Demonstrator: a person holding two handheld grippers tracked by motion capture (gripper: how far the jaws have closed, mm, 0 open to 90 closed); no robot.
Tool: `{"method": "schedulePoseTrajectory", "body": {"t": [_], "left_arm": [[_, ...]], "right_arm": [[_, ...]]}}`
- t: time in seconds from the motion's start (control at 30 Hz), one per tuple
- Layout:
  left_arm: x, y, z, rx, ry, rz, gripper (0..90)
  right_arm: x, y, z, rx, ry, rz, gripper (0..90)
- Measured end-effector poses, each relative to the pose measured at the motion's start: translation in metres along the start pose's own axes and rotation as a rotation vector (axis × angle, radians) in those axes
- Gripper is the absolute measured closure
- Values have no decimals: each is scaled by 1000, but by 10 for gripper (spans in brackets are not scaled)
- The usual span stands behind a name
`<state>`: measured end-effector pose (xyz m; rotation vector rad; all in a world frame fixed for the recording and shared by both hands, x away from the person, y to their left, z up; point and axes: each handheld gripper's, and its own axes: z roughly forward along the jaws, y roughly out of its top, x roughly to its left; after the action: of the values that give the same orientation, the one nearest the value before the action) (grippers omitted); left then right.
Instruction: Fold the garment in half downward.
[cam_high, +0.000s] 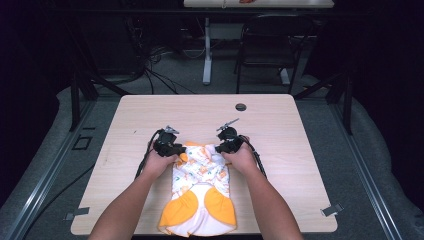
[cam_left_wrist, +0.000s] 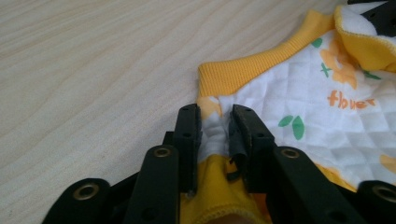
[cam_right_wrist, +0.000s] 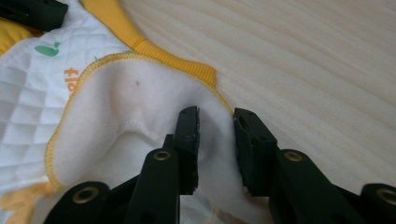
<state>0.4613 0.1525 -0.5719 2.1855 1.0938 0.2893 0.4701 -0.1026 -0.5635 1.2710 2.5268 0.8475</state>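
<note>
A quilted white baby garment (cam_high: 202, 172) with orange trim and a leaf and flower print lies on the wooden table (cam_high: 145, 112), its orange flaps toward the near edge. My left gripper (cam_high: 172, 149) is shut on the garment's far left corner. In the left gripper view the jaws pinch a fold of the garment (cam_left_wrist: 303, 93) just below the ribbed orange band, gripper (cam_left_wrist: 215, 116). My right gripper (cam_high: 223, 146) holds the far right corner. In the right gripper view white fleece lining of the garment (cam_right_wrist: 116, 107) fills the gap of that gripper (cam_right_wrist: 215, 119).
A dark round grommet (cam_high: 241, 107) sits in the table near its far edge. Bare wood lies left, right and beyond the garment. A black chair (cam_high: 272, 40) and a second table's leg (cam_high: 207, 50) stand on the floor behind.
</note>
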Motion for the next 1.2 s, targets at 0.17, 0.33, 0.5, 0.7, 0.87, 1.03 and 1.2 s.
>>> {"method": "schedulePoseTrajectory", "body": {"t": [0.17,0.33,0.5,0.7,0.87,1.03,1.2], "left_arm": [[1,0,-1,13,-18,-28,807],[2,0,-2,15,-29,-57,841],[0,2,-7,6,-19,-34,853],[0,7,-20,-25,-27,-30,857],[-2,17,-35,-61,-20,-10,858],[-4,29,-48,-89,-9,14,858],[-3,40,-60,-128,-5,17,858]], "right_arm": [[0,-1,0,3,29,-3,823],[4,0,0,0,21,-12,865],[8,3,-6,2,0,-51,871],[9,6,-20,-58,5,-61,873],[9,8,-33,-69,11,-87,873],[10,14,-47,-94,-3,-116,872],[12,27,-64,-114,-39,-151,873]]}}
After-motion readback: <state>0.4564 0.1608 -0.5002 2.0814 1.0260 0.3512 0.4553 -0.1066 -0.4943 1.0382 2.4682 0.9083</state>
